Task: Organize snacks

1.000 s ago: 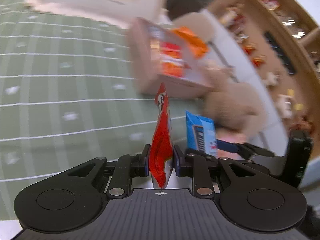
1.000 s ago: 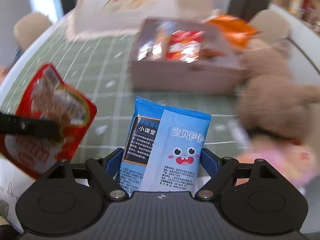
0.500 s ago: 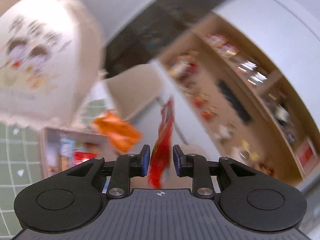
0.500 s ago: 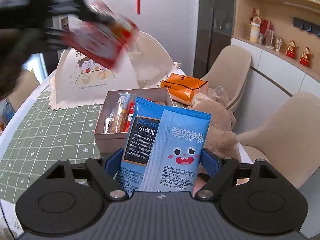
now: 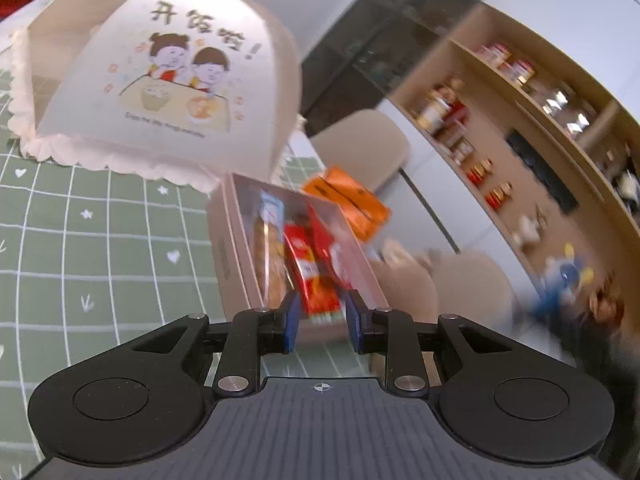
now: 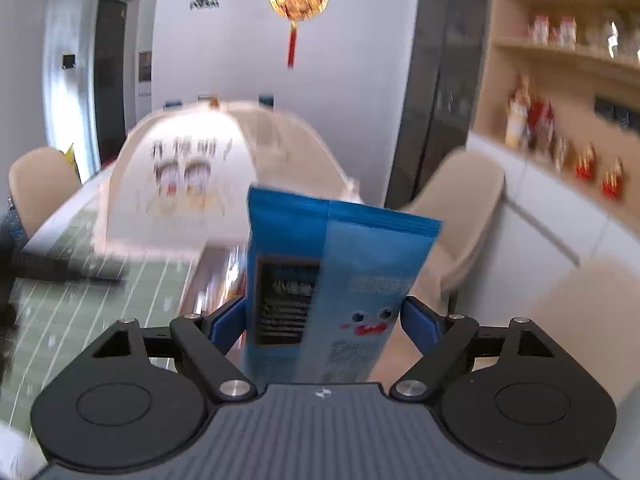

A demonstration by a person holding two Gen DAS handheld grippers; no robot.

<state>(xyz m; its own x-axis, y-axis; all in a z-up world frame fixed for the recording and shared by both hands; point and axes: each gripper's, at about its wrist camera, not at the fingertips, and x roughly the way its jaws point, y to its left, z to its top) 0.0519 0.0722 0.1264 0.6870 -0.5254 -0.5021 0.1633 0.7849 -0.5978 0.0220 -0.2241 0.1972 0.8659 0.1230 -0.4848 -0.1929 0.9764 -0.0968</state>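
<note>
My left gripper (image 5: 322, 322) hovers at the near end of the open pink box (image 5: 230, 240). A red snack pack (image 5: 310, 272) lies face up inside, among other packs. Its blurred lower end sits between the pads with a small gap on each side, so the gripper is open. My right gripper (image 6: 324, 320) holds a blue snack pack (image 6: 332, 264) upright in the air, and its jaws are closing on the pack's sides. Behind that pack, the box (image 6: 208, 280) shows as a blur.
A white mesh food cover (image 5: 168, 80) stands on the green checked tablecloth (image 5: 80, 260) behind the box. An orange pack (image 5: 348, 204) lies past the box's far corner. Beige chairs (image 6: 456, 208) and wall shelves stand to the right.
The left gripper swung from facing the shelves down over the box. The red pack, upright between the pads before, now lies flat in the box. The right gripper rose with the blue pack.
</note>
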